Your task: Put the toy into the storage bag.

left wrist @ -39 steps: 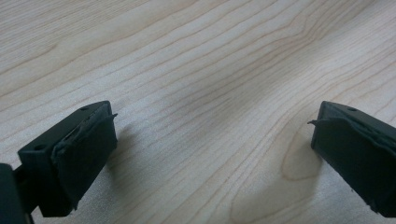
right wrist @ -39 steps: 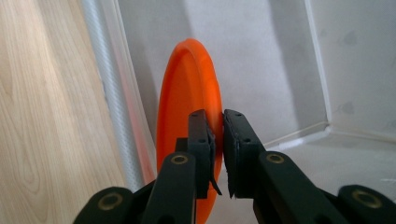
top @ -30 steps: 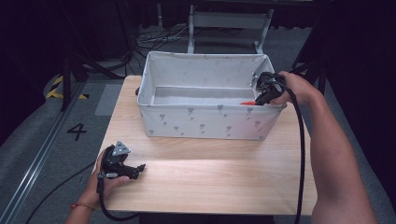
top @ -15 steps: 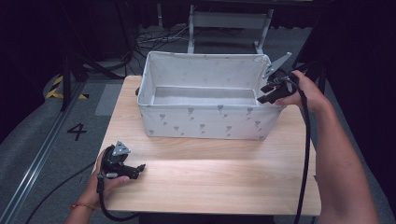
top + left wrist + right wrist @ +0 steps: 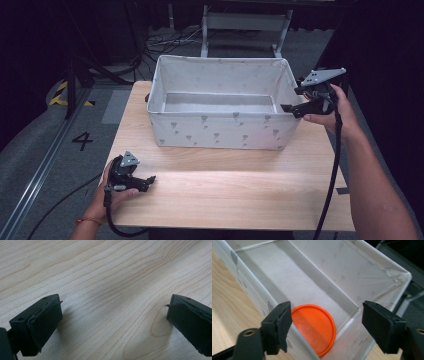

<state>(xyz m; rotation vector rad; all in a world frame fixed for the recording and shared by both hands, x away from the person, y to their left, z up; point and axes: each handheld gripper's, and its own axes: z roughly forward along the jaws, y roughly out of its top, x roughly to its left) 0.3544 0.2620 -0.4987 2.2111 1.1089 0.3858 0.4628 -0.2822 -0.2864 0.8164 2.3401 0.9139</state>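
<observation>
A white fabric bin [image 5: 220, 131] with grey heart prints stands at the back of the wooden table [image 5: 230, 195]. In the right gripper view an orange round disc [image 5: 314, 327] lies flat on the floor of the bin [image 5: 287, 272] at its near corner. My right gripper [image 5: 288, 109] hovers at the bin's right end, above the rim, open and holding nothing [image 5: 325, 325]. My left gripper [image 5: 151, 180] rests low over the table's front left, jaws wide apart over bare wood [image 5: 112, 312].
Beyond the table are a dark floor with cables, a metal frame [image 5: 245, 22] and a floor mark "4" [image 5: 82, 141]. A cable [image 5: 332, 175] trails from the right gripper along the forearm.
My right gripper has come up out of the bin and moved right, outside its right end. The orange disc stays in the bin. The left gripper has not moved.
</observation>
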